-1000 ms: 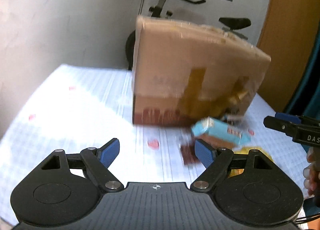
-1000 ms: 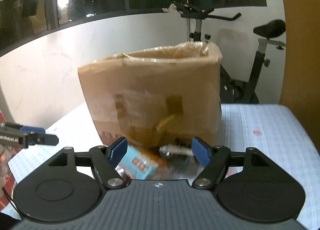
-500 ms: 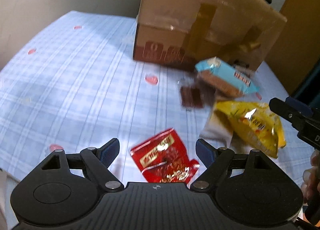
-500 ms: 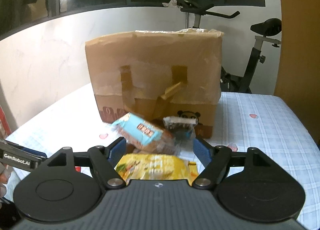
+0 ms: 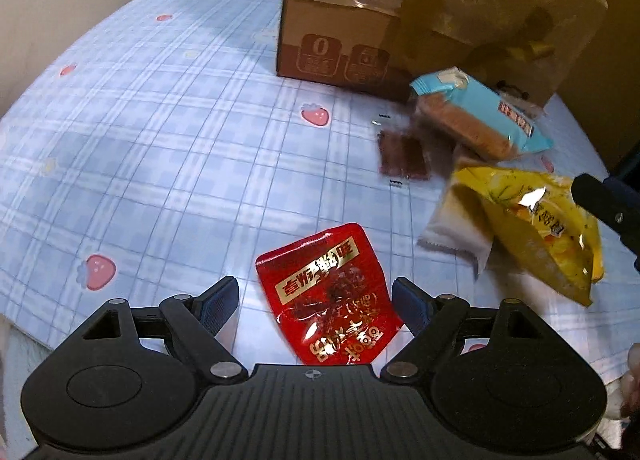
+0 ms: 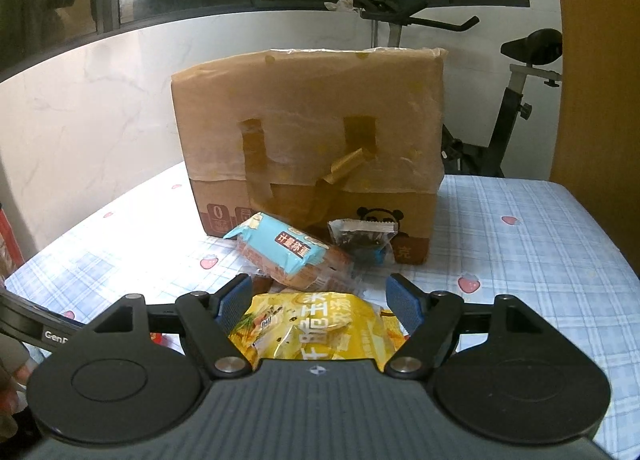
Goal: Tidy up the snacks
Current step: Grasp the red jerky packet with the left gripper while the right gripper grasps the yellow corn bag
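Snack packets lie on a blue checked tablecloth (image 5: 160, 140) before a taped cardboard box (image 5: 360, 20) (image 6: 308, 120). My left gripper (image 5: 314, 296) points down over a red packet (image 5: 328, 292); its jaws are opening and stand wide on either side, clear of the packet. My right gripper (image 6: 320, 292) is open, with a yellow bag (image 6: 316, 328) (image 5: 536, 228) between its fingers and no pad pressing on it. A light blue biscuit packet (image 6: 280, 248) (image 5: 480, 112) leans near the box. A dark packet (image 6: 364, 240) rests against the box.
A flat brown packet (image 5: 402, 154) and a white packet (image 5: 452, 232) lie between the red and blue ones. An exercise bike (image 6: 520, 100) stands behind the table, a wooden panel (image 6: 592, 60) to the right. The table's near edge runs just below the left gripper.
The left gripper has tipped downward and sunk, bringing the red packet between its fingers. The right gripper has lowered a little toward the yellow bag, which now fills its gap.
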`<control>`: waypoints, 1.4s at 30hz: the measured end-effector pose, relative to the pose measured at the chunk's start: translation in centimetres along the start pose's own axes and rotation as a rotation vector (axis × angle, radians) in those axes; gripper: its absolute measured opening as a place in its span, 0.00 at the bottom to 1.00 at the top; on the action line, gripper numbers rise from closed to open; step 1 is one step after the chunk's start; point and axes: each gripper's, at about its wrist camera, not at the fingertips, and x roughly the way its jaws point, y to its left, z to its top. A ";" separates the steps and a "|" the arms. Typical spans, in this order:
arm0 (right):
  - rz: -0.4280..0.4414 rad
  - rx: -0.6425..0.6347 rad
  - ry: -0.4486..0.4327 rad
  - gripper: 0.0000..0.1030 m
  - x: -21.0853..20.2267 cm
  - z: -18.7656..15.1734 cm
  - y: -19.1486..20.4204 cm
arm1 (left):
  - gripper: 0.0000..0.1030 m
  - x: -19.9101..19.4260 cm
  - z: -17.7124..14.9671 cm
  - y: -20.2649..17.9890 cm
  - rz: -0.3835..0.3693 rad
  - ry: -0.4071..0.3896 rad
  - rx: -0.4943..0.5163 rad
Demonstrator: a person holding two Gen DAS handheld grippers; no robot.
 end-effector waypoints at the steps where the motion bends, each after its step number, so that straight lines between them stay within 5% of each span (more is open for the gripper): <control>1: 0.000 0.002 0.003 0.74 0.0 -0.1 -0.1 | 0.85 0.2 0.0 -0.3 0.011 0.004 0.018; 5: -0.003 0.007 0.008 0.74 0.1 -0.2 -0.2 | 0.84 0.5 0.0 -0.9 0.034 0.005 0.058; 9: -0.006 0.012 0.012 0.74 0.0 -0.2 -0.4 | 0.61 0.0 0.2 -0.3 0.002 -0.033 0.042; 17: 0.011 0.005 0.041 0.75 0.2 -0.4 -0.2 | 0.44 -0.8 0.1 0.2 -0.052 -0.071 0.007; 28: 0.036 -0.046 0.066 0.79 0.5 -0.6 1.0 | 0.43 1.0 2.9 1.1 -0.149 -0.032 0.041; 36: 0.014 -0.015 0.070 0.79 0.5 -0.5 0.3 | 0.43 1.5 6.4 2.5 -0.149 -0.044 0.027; 42: 0.012 0.001 0.079 0.79 0.6 -0.6 0.0 | 0.47 2.0 6.3 1.7 -0.125 -0.078 0.163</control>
